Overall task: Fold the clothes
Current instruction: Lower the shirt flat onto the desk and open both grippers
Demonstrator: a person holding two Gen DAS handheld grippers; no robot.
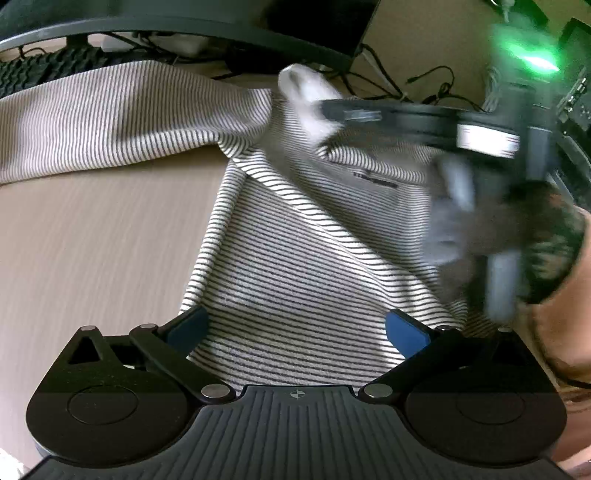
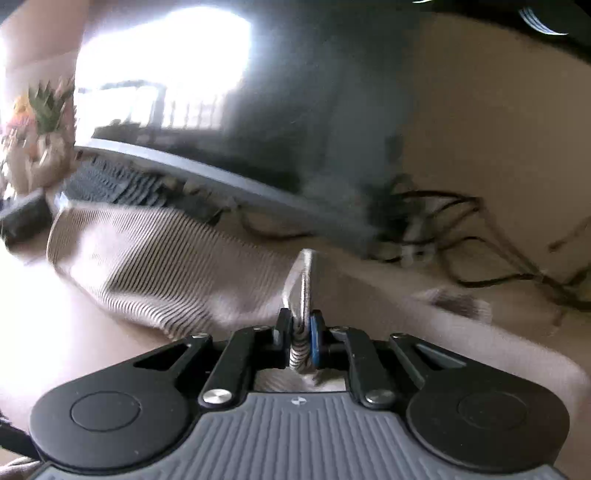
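A black-and-white striped shirt (image 1: 295, 236) lies on a light wooden table (image 1: 92, 240), one sleeve spread to the far left. My left gripper (image 1: 295, 332) is open just above the shirt's body, with a blue pad on each side. My right gripper (image 2: 300, 332) is shut on a bunched fold of the striped shirt (image 2: 166, 273) and holds it above the table. The right gripper also shows in the left wrist view (image 1: 461, 155), blurred, over the collar area with a pale fold of cloth sticking out.
A dark curved monitor base (image 1: 177, 29) and a black keyboard (image 1: 44, 66) sit at the table's back. Tangled cables (image 2: 480, 236) lie at the back right. A potted plant (image 2: 44, 122) stands far left. A person's arm (image 1: 561, 314) is at the right.
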